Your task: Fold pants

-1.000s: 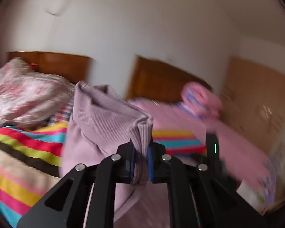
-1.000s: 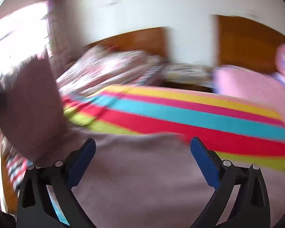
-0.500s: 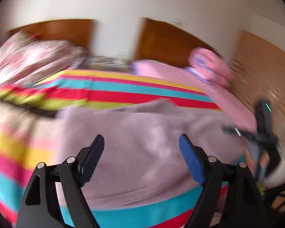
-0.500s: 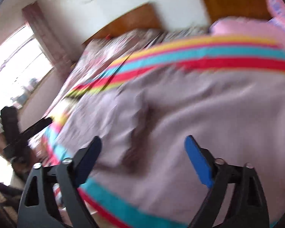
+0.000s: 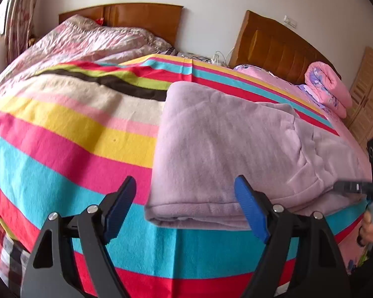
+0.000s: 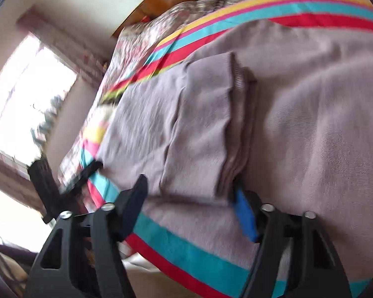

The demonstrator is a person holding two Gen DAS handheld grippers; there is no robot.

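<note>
1. Now that the left tongs (image 5: 184, 208) have let go, spread and empty, the pants (image 5: 226, 154) lie folded on the striped bedspread (image 5: 69, 134), near its front edge.
2. The right tongs (image 6: 190, 207) are closing around the folded cuff end (not yet pinching), likely for another fold.
</note>
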